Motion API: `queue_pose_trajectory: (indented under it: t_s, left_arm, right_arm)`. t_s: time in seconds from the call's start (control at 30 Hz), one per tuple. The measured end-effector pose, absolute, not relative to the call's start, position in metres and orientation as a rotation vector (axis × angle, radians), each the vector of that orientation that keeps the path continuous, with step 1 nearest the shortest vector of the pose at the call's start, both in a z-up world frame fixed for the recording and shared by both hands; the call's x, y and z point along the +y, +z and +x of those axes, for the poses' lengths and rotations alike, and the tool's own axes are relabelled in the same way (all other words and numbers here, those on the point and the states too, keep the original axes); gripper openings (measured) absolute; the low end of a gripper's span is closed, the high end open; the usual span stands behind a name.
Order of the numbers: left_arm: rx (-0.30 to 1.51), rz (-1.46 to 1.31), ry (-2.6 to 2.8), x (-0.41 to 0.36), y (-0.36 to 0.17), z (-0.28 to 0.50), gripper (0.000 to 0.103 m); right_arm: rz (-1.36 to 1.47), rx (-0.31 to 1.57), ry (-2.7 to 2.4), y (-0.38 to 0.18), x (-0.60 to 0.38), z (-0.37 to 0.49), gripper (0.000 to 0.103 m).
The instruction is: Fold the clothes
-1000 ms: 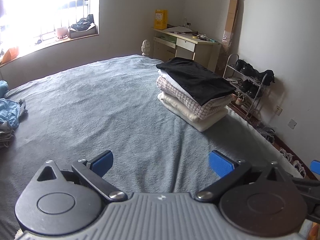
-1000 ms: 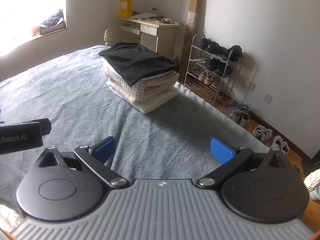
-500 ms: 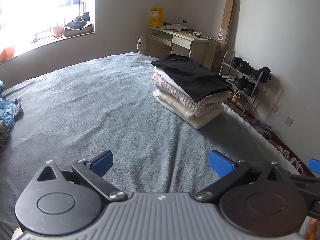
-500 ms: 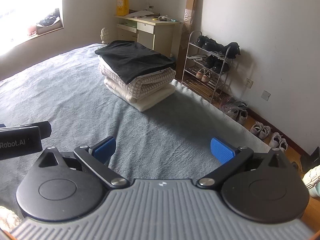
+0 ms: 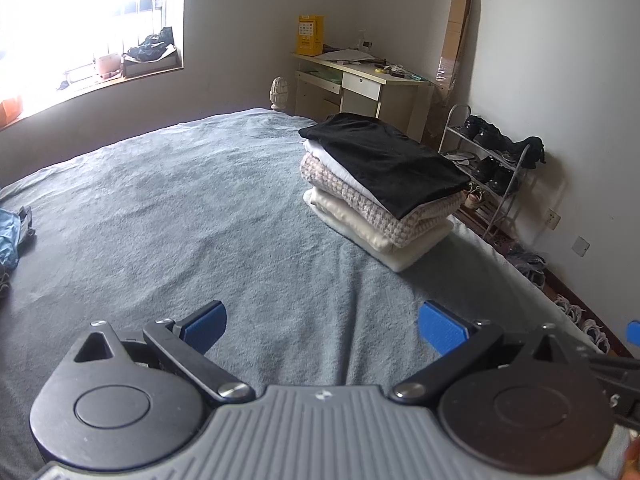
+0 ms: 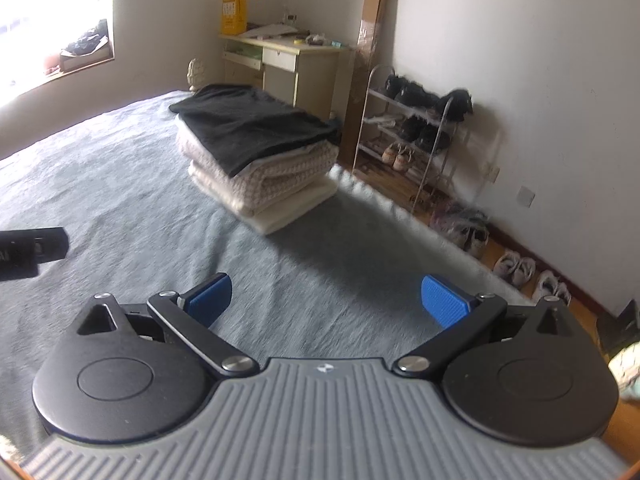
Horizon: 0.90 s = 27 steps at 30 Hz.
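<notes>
Both views have swung left; left gripper (image 5: 322,324) and right gripper (image 6: 326,294) jaws gape released; hasty reaching could topple folded stack (image 5: 380,184), right of centre

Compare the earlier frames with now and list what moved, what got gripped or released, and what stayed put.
Both views swung and eased back: the folded stack sits a little farther off, and the left view has turned right, so the blue clothes at its left edge have nearly slid out. Nothing was taken or let go: left gripper and right gripper remain open and empty over the grey bedspread. Stack, desk and shoe rack are unmoved.
</notes>
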<state>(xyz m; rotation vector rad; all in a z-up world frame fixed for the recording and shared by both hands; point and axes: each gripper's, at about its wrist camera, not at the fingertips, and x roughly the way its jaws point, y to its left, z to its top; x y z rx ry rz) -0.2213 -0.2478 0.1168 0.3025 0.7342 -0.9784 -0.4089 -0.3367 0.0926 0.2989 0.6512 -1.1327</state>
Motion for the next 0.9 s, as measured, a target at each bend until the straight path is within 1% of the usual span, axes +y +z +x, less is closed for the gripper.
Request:
queue_pose_trajectory:
  t_s: [0.17, 0.33, 0.47, 0.53, 0.57, 0.6, 0.67, 0.73, 0.77, 0.83, 0.9]
  left_arm:
    - [0.744, 0.277, -0.958, -0.278, 0.111, -0.184, 0.103]
    - [0.742, 0.264, -0.916, -0.308, 0.1, -0.139, 0.103]
    - [0.766, 0.231, -0.887, -0.326, 0.09, -0.099, 0.103]
    - [0.78, 0.211, -0.877, -0.332, 0.085, -0.077, 0.103]
    - [0.782, 0.204, -0.871, -0.334, 0.084, -0.066, 0.103]
    - [0.778, 0.203, -0.865, -0.337, 0.082, -0.057, 0.103]
    - [0.769, 0.205, -0.855, -0.341, 0.079, -0.041, 0.103]
    - [0.764, 0.207, -0.849, -0.345, 0.075, -0.026, 0.103]
    - [0.767, 0.207, -0.85, -0.347, 0.071, -0.021, 0.103]
    - [0.772, 0.207, -0.852, -0.349, 0.064, -0.011, 0.103]
    - [0.777, 0.207, -0.854, -0.351, 0.056, 0.0, 0.103]
  right_arm:
    - [0.197, 0.501, -1.07, 0.105, -0.388, -0.396, 0.102]
    - [0.037, 0.388, -0.923, 0.117, -0.465, -0.331, 0.102]
    - [-0.029, 0.398, -0.761, 0.106, -0.523, -0.247, 0.1]
    - [-0.102, 0.452, -0.688, 0.092, -0.54, -0.2, 0.097]
    - [-0.147, 0.495, -0.67, 0.082, -0.542, -0.18, 0.091]
    - [-0.192, 0.537, -0.652, 0.071, -0.544, -0.16, 0.081]
    - [-0.283, 0.62, -0.615, 0.05, -0.548, -0.12, 0.07]
    - [-0.366, 0.697, -0.605, 0.029, -0.548, -0.09, 0.062]
    - [-0.403, 0.733, -0.614, 0.019, -0.547, -0.08, 0.055]
    - [-0.473, 0.791, -0.635, 0.001, -0.546, -0.065, 0.049]
    - [-0.537, 0.837, -0.662, -0.016, -0.545, -0.055, 0.035]
